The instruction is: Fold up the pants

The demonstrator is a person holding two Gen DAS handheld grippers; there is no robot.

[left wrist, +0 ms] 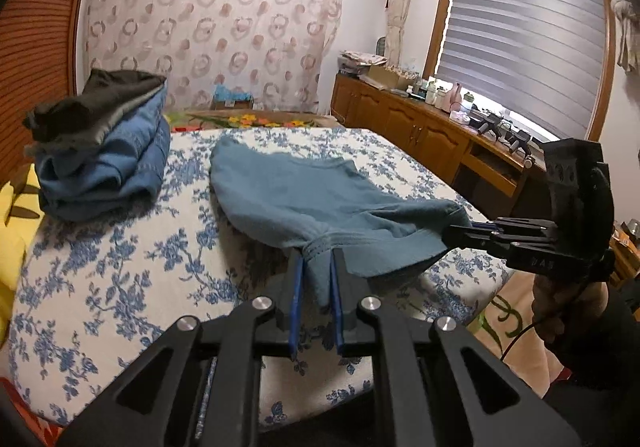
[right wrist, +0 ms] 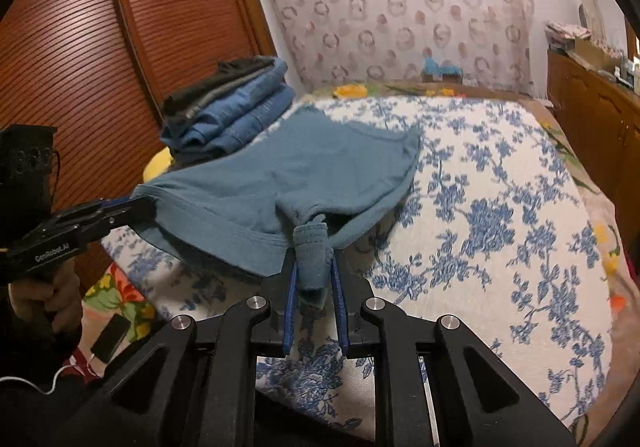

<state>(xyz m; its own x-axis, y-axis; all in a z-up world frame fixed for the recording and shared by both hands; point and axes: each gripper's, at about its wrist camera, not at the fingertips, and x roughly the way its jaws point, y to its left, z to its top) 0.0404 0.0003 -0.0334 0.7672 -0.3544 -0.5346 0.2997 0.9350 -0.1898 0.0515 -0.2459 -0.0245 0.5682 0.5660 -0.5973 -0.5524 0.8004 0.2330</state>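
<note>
Teal-blue pants [left wrist: 304, 195] [right wrist: 288, 171] lie across the floral bed cover [left wrist: 100, 287] [right wrist: 500, 207], with their near edge lifted off it. My left gripper [left wrist: 318, 259] is shut on one bunched corner of that edge, the cloth pinched between its blue pads. In the right wrist view the left gripper [right wrist: 140, 207] comes in from the left, held by a hand. My right gripper [right wrist: 314, 255] is shut on the other corner, a rolled wad of hem. The left wrist view shows the right gripper [left wrist: 460, 231] at the right. The edge hangs stretched between the two.
A stack of folded jeans under a dark garment [left wrist: 100, 151] [right wrist: 228, 115] sits at the bed's far left corner. A slatted wardrobe door [right wrist: 80, 47] stands behind it. A wooden cabinet [left wrist: 420, 127] crowded with small items runs along the right. A phone [right wrist: 112, 339] lies at lower left.
</note>
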